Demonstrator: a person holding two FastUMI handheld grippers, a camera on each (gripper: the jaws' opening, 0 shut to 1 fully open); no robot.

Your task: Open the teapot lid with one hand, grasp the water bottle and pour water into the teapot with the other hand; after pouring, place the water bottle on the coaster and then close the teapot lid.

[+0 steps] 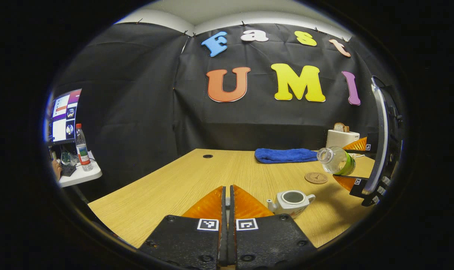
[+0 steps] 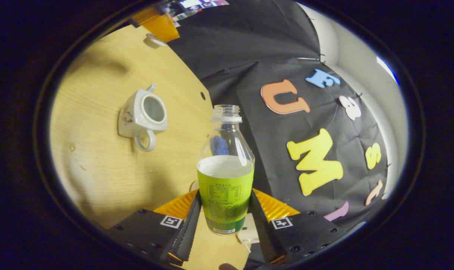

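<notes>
My left gripper hangs low over the near part of the table, fingers pressed together around something small I cannot make out. Open wood stretches left and far of it, out to the table's left edge and a small hole near the far edge. The teapot sits just right of my fingers, lid off, its white body open at the top. Beyond it lies the coaster, bare, with a blue towel farther back. My right gripper clamps the water bottle by its green label; the bottle is uncapped, tipped on its side, held above the table right of the teapot.
</notes>
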